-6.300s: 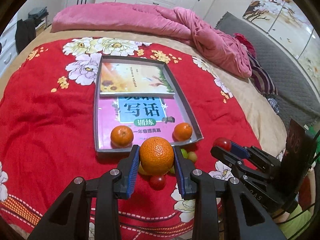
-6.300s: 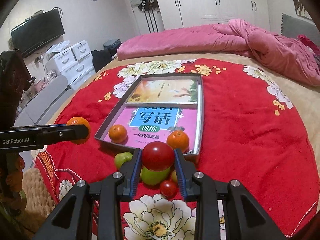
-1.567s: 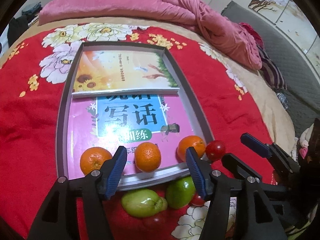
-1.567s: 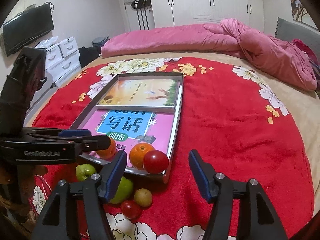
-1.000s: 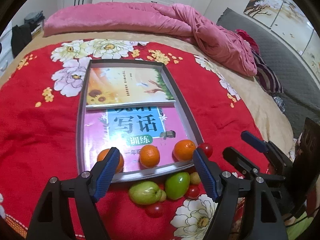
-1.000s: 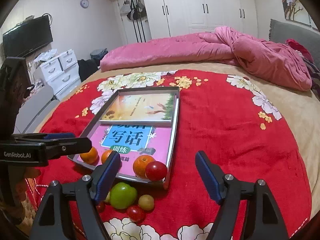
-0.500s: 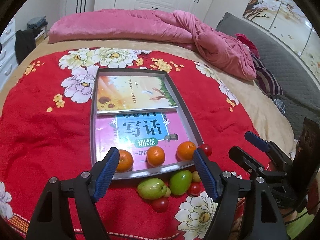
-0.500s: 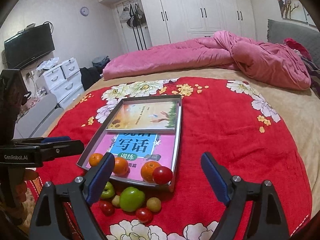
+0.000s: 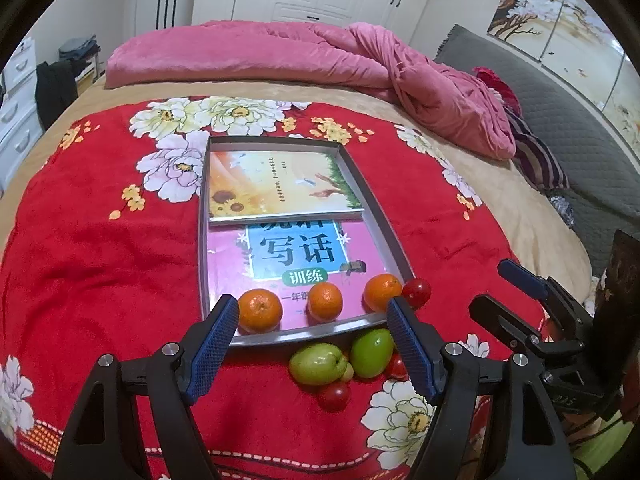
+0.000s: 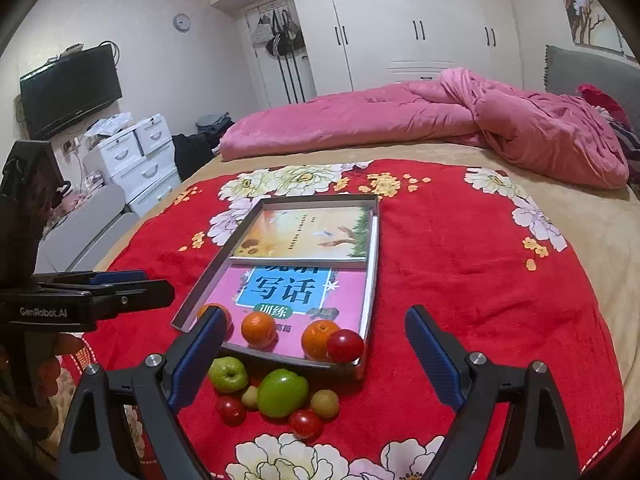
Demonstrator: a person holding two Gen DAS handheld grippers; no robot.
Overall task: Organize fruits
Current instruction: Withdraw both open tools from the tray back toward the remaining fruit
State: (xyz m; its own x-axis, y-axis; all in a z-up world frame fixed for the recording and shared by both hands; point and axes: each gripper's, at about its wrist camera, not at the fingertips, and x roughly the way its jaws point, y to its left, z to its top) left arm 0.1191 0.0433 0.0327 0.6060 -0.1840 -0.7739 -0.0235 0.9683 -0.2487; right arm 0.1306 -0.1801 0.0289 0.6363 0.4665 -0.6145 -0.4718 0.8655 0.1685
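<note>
Hovering above the loose fruit, the left gripper (image 9: 312, 334) is standing open and empty while the right gripper (image 10: 316, 350) is opening, nothing between its jaws. The green fruit (image 10: 282, 393), probably firm and smooth, is lying beside the tray (image 10: 280, 354), wanting a grip across its middle. Since earlier, an orange (image 9: 325, 301) and tomato (image 10: 345, 345) are lying in the tray.

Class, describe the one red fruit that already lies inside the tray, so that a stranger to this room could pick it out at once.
On the bed's red flowered blanket lies a grey tray holding two books. Along its near edge sit three oranges; the red tomato rests in the near right corner, against the rightmost orange. It is the only red fruit inside the tray; the others lie outside it on the blanket.
</note>
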